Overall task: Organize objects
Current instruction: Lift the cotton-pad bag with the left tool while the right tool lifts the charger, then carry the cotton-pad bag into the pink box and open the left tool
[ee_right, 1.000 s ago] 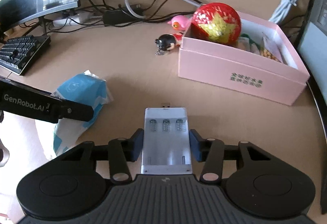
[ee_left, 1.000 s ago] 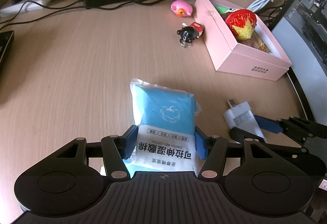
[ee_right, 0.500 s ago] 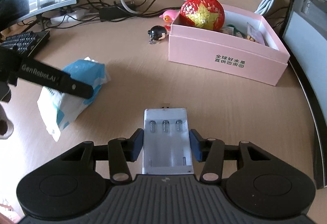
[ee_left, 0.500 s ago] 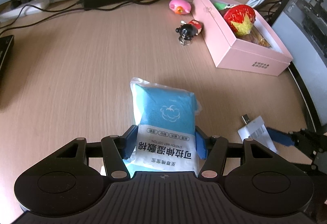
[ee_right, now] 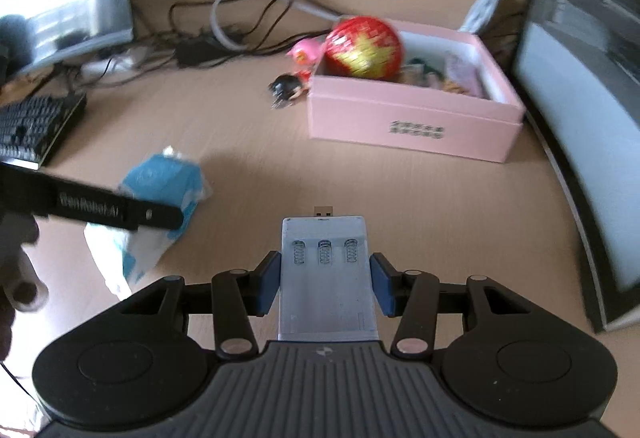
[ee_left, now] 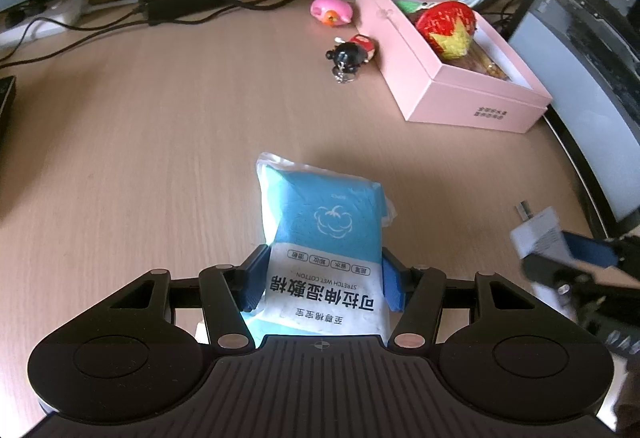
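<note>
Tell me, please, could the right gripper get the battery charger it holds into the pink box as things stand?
Probably yes: the right gripper grips the battery charger, bare desk lies ahead, and the pink box is open-topped with room beside the red ball.

wet cotton pack (ee_left: 325, 238): blue-and-white soft pouch, sitting clamped between blue pads, printed end nearest camera | battery charger (ee_right: 326, 274): white, three springs showing, USB plug pointing forward, sitting gripped above desk | pink box (ee_right: 412, 118): lying open on desk, holding red-and-gold ball (ee_right: 363, 49) and packets
</note>
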Motion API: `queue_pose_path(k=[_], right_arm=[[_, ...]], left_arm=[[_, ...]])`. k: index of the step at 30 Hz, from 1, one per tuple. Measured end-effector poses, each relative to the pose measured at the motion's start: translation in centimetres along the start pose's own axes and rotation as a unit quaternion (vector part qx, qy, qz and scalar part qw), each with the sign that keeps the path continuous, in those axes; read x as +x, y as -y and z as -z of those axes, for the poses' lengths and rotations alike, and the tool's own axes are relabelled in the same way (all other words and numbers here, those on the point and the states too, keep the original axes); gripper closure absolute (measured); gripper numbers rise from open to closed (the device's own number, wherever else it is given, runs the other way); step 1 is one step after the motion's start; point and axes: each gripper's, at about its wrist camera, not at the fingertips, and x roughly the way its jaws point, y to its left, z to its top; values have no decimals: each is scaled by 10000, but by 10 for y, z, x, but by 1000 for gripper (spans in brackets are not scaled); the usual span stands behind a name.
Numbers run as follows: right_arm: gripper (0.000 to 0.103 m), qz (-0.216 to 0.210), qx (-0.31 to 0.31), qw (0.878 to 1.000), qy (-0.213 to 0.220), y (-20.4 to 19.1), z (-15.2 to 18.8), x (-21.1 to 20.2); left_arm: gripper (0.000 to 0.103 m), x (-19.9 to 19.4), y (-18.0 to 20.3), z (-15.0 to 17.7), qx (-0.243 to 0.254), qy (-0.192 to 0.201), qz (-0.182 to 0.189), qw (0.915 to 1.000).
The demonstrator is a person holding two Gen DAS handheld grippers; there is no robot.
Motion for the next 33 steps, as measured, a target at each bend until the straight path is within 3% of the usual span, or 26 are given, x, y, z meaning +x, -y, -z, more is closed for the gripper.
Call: queue_pose_path(k=[6,12,14,16,22,27,33], right_arm=[[55,241,499,9984,-62,7,6,-17],[55,241,476,9985,136,26,5,-31],[55,345,448,9980,265,33,3,-32],[55,137,665,9974,223,43,1,-25],[55,-169,800,9966,143,52,-2,-8],[55,-149,819,9963,193,67,-1,-11],[55,-28,846,9961,265,95,2,-19]], left_arm=[[44,-6,5,9,209,-199,397,9988],[46,-11,17,15,48,-583,846,9947],[46,-8,25,13,-41,-661,729,9951],[46,-9,35,11,0,-708,842,9939],[47,-17,50,5,-19,-687,858,9939],[47,-12,64,-2,20,-649,942,9934],[47,-23,91,-46,184,-15,1253,9919]])
